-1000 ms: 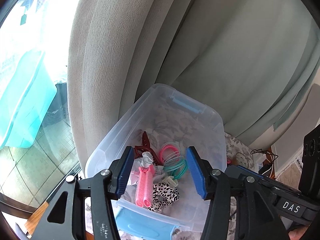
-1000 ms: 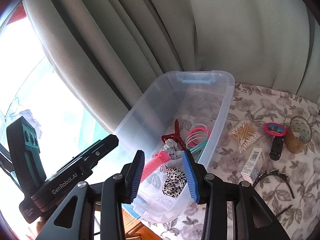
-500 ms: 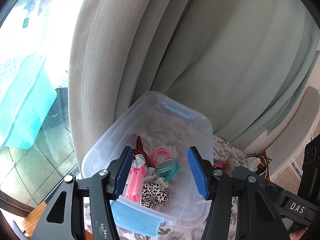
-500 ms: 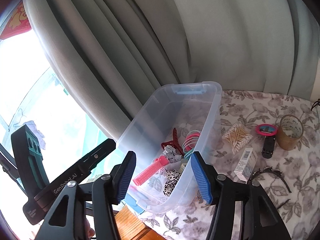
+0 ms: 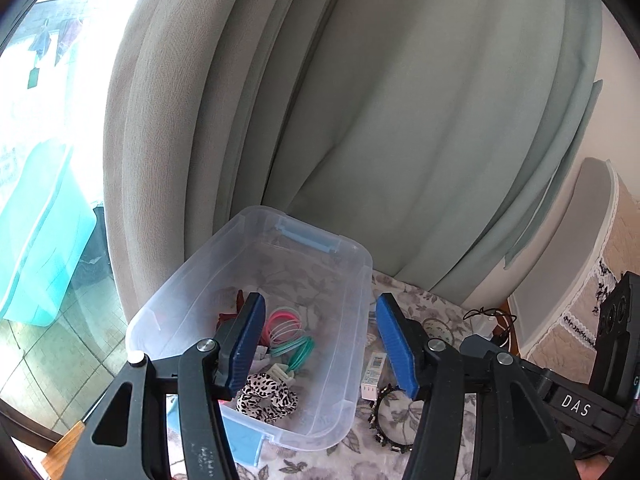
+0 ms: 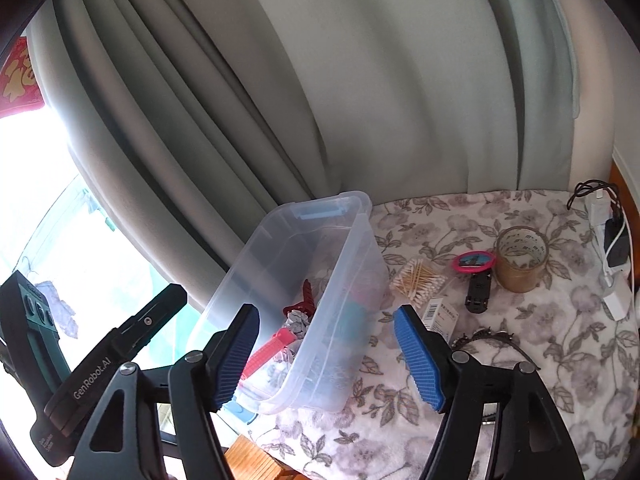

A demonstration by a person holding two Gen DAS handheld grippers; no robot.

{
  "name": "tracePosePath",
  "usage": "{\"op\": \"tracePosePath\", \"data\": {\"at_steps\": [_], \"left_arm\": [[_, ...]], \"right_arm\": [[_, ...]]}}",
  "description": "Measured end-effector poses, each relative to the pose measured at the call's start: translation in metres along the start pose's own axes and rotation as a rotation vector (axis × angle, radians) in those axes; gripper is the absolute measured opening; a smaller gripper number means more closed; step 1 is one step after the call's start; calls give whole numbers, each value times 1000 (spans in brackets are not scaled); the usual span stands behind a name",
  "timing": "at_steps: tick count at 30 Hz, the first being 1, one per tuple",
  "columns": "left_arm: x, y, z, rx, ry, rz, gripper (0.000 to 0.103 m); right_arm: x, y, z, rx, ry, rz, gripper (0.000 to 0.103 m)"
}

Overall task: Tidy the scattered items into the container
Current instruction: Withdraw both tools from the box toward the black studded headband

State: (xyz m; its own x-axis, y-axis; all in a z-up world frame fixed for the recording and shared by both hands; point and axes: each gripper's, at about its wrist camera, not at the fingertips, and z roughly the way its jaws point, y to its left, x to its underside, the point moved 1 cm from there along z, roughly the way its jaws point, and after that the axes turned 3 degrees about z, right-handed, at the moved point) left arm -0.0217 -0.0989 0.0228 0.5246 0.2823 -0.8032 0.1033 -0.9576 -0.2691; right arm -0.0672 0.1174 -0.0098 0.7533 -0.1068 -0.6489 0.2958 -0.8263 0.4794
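While both sets of fingers, left gripper point(image 5: 318, 342) and right gripper point(image 6: 326, 356), gape empty: tape roll point(image 6: 521, 258), stiff, light; pinch its wall.

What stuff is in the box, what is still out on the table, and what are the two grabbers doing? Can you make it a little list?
container: clear plastic box on the floral cloth
inside: leopard-print scrunchie, pink and teal hair rings, pink hair roller, dark red claw clip
still out: cotton swabs, brown tape roll, small white carton, black hair clip, pink oval mirror, black headband
left gripper: open, empty
right gripper: open, empty
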Motion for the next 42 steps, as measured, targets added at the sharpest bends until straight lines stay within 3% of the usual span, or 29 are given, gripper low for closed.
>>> {"op": "tracePosePath", "data": {"at_steps": [8, 13, 23, 34, 42], "left_arm": [[6, -34, 2, 44, 46, 46, 59], [14, -61, 11, 61, 75, 113, 59], [29, -106, 27, 97, 126, 210, 59], [58, -141, 59, 130, 254, 293, 59], [82, -149, 97, 71, 362, 327, 59]], "right_arm": [[1, -34, -25, -43, -42, 94, 74], [0, -57, -48, -35, -117, 149, 74], [-5, -114, -84, 68, -224, 254, 74], [10, -182, -83, 170, -151, 356, 74], [25, -200, -51, 223, -30, 305, 74]]}}
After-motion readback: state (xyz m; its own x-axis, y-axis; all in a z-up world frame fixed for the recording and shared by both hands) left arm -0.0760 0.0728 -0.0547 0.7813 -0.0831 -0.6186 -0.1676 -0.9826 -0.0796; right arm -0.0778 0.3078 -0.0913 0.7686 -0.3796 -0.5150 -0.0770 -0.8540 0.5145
